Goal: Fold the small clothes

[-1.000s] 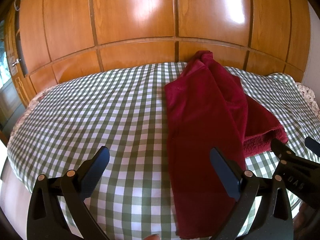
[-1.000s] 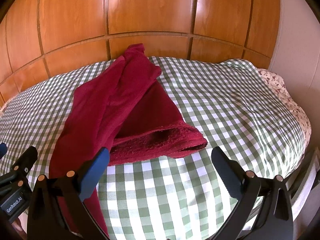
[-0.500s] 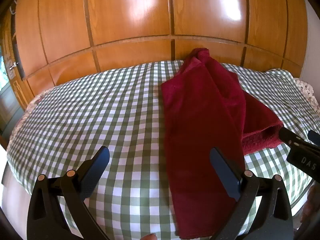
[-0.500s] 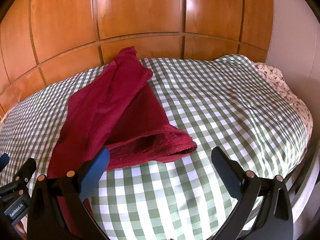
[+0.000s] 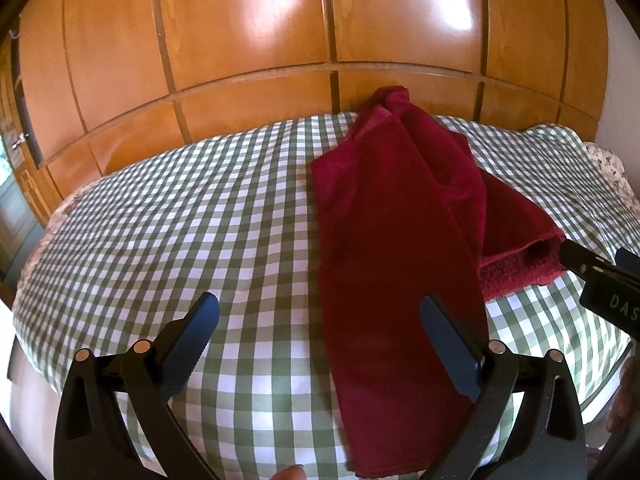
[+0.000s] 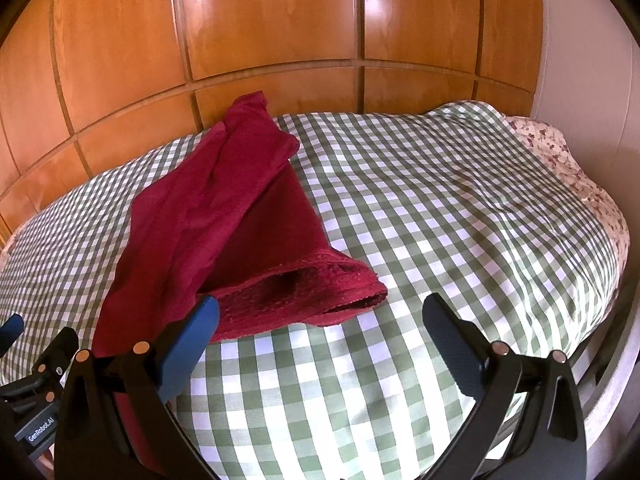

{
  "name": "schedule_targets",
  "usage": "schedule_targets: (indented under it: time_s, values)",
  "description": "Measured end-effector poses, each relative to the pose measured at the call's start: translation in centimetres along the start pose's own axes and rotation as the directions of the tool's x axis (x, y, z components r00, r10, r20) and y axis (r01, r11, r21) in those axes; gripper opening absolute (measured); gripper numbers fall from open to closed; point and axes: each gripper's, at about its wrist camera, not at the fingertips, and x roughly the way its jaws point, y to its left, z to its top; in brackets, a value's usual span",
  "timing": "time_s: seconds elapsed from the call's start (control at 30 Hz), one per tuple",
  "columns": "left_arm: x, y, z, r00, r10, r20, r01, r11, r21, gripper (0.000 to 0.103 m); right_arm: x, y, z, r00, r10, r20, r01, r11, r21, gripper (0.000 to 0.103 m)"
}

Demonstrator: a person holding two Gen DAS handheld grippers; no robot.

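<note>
A dark red garment [image 5: 400, 248] [image 6: 208, 216] lies lengthwise on the green-and-white checked bedcover [image 5: 180, 220] [image 6: 440, 208], one long strip reaching the near edge and a second part spread to the right with an open fuzzy hem [image 6: 304, 288]. My left gripper [image 5: 320, 312] hovers open above the near end, its right finger over the long strip. My right gripper [image 6: 320, 312] is open too, held just in front of the open hem with nothing between its fingers. In the left wrist view the right gripper [image 5: 600, 280] shows at the right edge, next to the hem.
A glossy wooden panelled wall [image 5: 320, 40] runs along the far side of the bed. A floral sheet [image 6: 580, 180] shows at the bed's right end beside a white wall [image 6: 580, 60]. A door [image 5: 12, 168] is at the far left.
Both grippers have drawn back and risen a little, so the garment sits lower and slightly farther in each view. The garment itself has not moved. Both stay open.
</note>
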Motion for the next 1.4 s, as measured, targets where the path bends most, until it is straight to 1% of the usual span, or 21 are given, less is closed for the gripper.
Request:
schedule_targets:
  time_s: [0.13, 0.23, 0.33, 0.37, 0.43, 0.5, 0.57, 0.63, 0.7, 0.73, 0.8, 0.83, 0.9, 0.97, 1.03, 1.1, 1.17, 1.23, 1.3, 1.37, 1.4]
  values:
    - [0.3, -0.4, -0.1, 0.999, -0.029, -0.018, 0.030, 0.999, 0.022, 0.099, 0.3, -0.2, -0.1, 1.000, 0.001, -0.009, -0.001, 1.000, 0.006, 0.101]
    - [0.5, -1.0, -0.4, 0.993, -0.107, -0.053, 0.110, 0.992, 0.060, 0.098, 0.6, -0.6, 0.1, 1.000, 0.013, -0.014, -0.013, 1.000, 0.011, 0.101]
    - [0.7, -2.5, -1.1, 0.984, -0.162, -0.077, 0.172, 0.974, 0.147, 0.090, 0.6, -1.4, 0.6, 1.000, 0.031, -0.005, -0.031, 0.999, 0.036, 0.101]
    - [0.9, -2.9, -1.3, 0.980, -0.178, -0.093, 0.191, 0.968, 0.164, 0.083, 0.7, -1.8, 0.9, 0.999, 0.047, 0.000, -0.047, 0.998, 0.050, 0.101]
    - [1.6, -3.5, -1.8, 0.967, -0.211, -0.141, 0.234, 0.957, 0.172, 0.081, 0.8, -2.2, 1.3, 0.997, 0.072, 0.000, -0.071, 0.995, 0.063, 0.097]
    - [2.4, -4.0, -2.3, 0.959, -0.225, -0.173, 0.256, 0.949, 0.184, 0.075, 1.1, -2.4, 1.8, 0.994, 0.108, -0.007, -0.107, 0.992, 0.071, 0.086]
    - [3.0, -4.2, -2.7, 0.949, -0.242, -0.201, 0.280, 0.941, 0.190, 0.074, 1.5, -2.3, 2.3, 0.990, 0.138, -0.019, -0.137, 0.988, 0.070, 0.078]
    - [3.2, -4.5, -2.9, 0.948, -0.246, -0.204, 0.286, 0.938, 0.198, 0.074, 2.1, -2.1, 2.8, 0.983, 0.179, -0.033, -0.177, 0.982, 0.072, 0.067]
    - [3.5, -5.0, -3.3, 0.948, -0.245, -0.203, 0.289, 0.930, 0.226, 0.074, 2.9, -1.6, 3.4, 0.968, 0.245, -0.054, -0.240, 0.967, 0.087, 0.055]
    - [3.6, -5.2, -3.5, 0.949, -0.242, -0.201, 0.288, 0.927, 0.241, 0.073, 3.4, -1.2, 3.8, 0.958, 0.278, -0.065, -0.272, 0.958, 0.091, 0.053]
    - [4.0, -5.5, -3.9, 0.943, -0.265, -0.201, 0.311, 0.916, 0.254, 0.056, 4.4, -0.1, 4.4, 0.937, 0.338, -0.087, -0.331, 0.940, 0.087, 0.046]
    - [4.0, -5.3, -4.0, 0.938, -0.283, -0.200, 0.327, 0.913, 0.244, 0.050, 5.1, 0.6, 4.7, 0.925, 0.367, -0.103, -0.360, 0.929, 0.082, 0.045]
    - [3.9, -4.6, -3.5, 0.925, -0.327, -0.193, 0.365, 0.907, 0.209, 0.020, 6.7, 2.2, 5.2, 0.905, 0.397, -0.153, -0.390, 0.918, 0.074, 0.043]
    - [3.6, -3.3, -2.9, 0.911, -0.369, -0.183, 0.397, 0.904, 0.159, 0.013, 8.7, 3.8, 5.3, 0.875, 0.433, -0.216, -0.427, 0.901, 0.076, 0.039]
    - [3.3, -1.8, -2.4, 0.893, -0.416, -0.171, 0.436, 0.895, 0.094, 0.011, 10.3, 5.2, 5.1, 0.849, 0.455, -0.268, -0.451, 0.889, 0.080, 0.025]
    - [2.6, 0.4, -1.3, 0.880, -0.455, -0.139, 0.462, 0.886, 0.025, 0.008, 10.3, 6.1, 4.8, 0.844, 0.458, -0.279, -0.461, 0.886, 0.059, 0.016]
    - [1.8, 3.0, -0.1, 0.865, -0.494, -0.090, 0.490, 0.869, -0.068, 0.008, 9.5, 6.0, 5.5, 0.837, 0.481, -0.260, -0.485, 0.873, 0.055, 0.014]
    - [1.5, 5.8, 1.4, 0.861, -0.507, -0.040, 0.497, 0.855, -0.145, 0.007, 8.2, 5.4, 6.2, 0.843, 0.484, -0.234, -0.491, 0.870, 0.031, 0.013]
    - [1.6, 8.7, 2.9, 0.867, -0.499, 0.004, 0.488, 0.846, -0.215, 0.007, 6.7, 4.4, 7.2, 0.861, 0.472, -0.191, -0.483, 0.876, -0.013, 0.012]
    - [2.0, 11.2, 4.3, 0.881, -0.472, 0.035, 0.464, 0.846, -0.262, 0.007, 6.1, 2.9, 8.3, 0.882, 0.444, -0.158, -0.456, 0.889, -0.041, 0.008]
    - [2.4, 12.7, 5.3, 0.893, -0.446, 0.050, 0.441, 0.850, -0.288, 0.007, 5.7, 1.8, 9.2, 0.899, 0.419, -0.130, -0.428, 0.902, -0.057, 0.007]
